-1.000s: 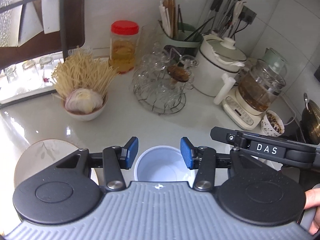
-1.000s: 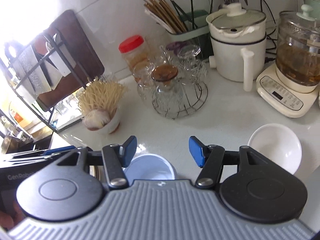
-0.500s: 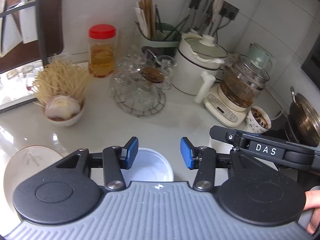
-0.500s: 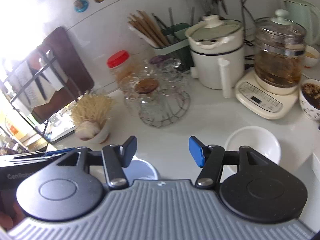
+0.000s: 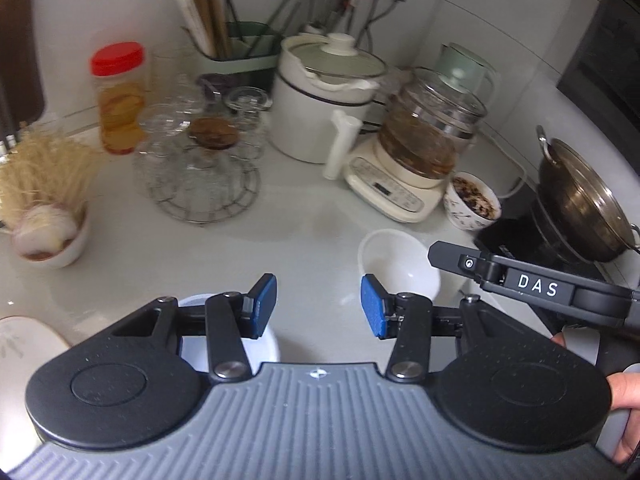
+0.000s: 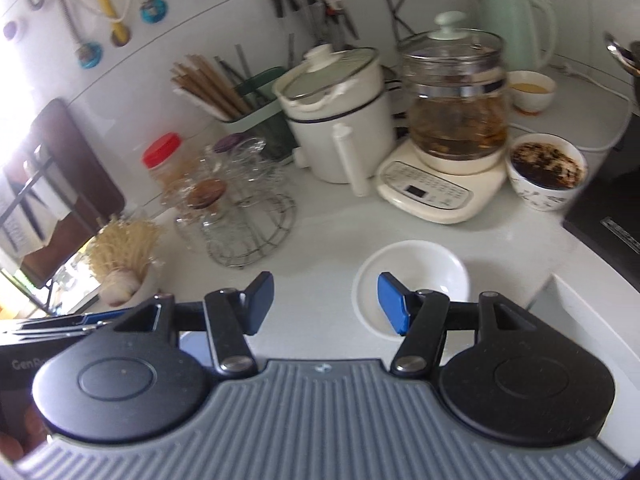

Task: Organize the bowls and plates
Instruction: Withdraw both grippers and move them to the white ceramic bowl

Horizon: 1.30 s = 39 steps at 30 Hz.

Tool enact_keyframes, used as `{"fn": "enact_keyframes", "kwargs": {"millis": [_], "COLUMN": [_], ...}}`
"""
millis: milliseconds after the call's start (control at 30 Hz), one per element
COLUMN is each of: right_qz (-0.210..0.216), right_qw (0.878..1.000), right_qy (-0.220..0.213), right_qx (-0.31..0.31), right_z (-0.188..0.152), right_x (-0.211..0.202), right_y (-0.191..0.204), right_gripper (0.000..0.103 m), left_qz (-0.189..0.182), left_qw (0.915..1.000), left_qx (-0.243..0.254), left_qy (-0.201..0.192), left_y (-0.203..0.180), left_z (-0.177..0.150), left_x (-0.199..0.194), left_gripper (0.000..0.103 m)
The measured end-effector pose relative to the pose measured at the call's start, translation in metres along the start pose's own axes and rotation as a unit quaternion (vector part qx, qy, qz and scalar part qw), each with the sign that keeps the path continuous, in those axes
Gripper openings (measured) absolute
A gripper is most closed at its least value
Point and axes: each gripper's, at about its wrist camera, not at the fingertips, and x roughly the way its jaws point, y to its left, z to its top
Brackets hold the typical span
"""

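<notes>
Both tools are spread, and neither holds anything. The left tool (image 5: pixel 318 306) hangs over the front part of the surface (image 5: pixel 300 216) with bare surface between its blue pads. The right tool (image 6: pixel 326 304) is set the same way, angled down toward the surface.

The task's things lie along the front edge. A white bowl (image 6: pixel 412 276) sits upright and empty, right of centre, near the front right corner. A pale blue bowl (image 5: pixel 268 340) sits just behind the left tool's left finger, mostly hidden by it. A patterned plate (image 5: pixel 28 340) lies flat at the front left edge, only partly in view.

The relation that governs the next move is the white bowl against the right tool. The bowl lies ahead and to the right of that tool's centre line; its right pad (image 6: pixel 394 308) overlaps the near rim in the picture, but contact cannot be confirmed. The bowl is round, so no long axis constrains the approach; only the rim matters. From the left wrist view the bowl (image 5: pixel 400 264) lies further off to the right, with the right tool's body between. The right hand appears the nearer.

A likely next step is a small shift right to straddle the near rim.
</notes>
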Motion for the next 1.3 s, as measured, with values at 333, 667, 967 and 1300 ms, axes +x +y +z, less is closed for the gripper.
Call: {"fn": "enact_keyframes", "kwargs": {"millis": [333, 667, 967, 1300], "right_qz": [-0.046, -0.072, -0.069, -0.076], "right_qw": [0.998, 0.996, 0.992, 0.990], "right_qy": [0.008, 0.026, 0.052, 0.065], "right_qx": [0.048, 0.045, 0.096, 0.096], "right_z": [-0.008, -0.005, 0.007, 0.007], "right_x": [-0.001, 0.012, 0.048, 0.078], "right_y": [-0.037, -0.059, -0.088, -0.102], "right_gripper": [0.061, 0.061, 0.061, 0.059], "left_qz": [-0.032, -0.055, -0.051, -0.043], "left_qw": [0.9977, 0.9950, 0.9932, 0.9905], "left_qx": [0.038, 0.059, 0.051, 0.042], "left_qy": [0.047, 0.059, 0.091, 0.123], "left_y": [-0.028, -0.049, -0.042, -0.037], "left_z": [0.006, 0.023, 0.036, 0.041], "left_x": [0.044, 0.087, 0.135, 0.184], "left_gripper": [0.053, 0.053, 0.053, 0.052]}}
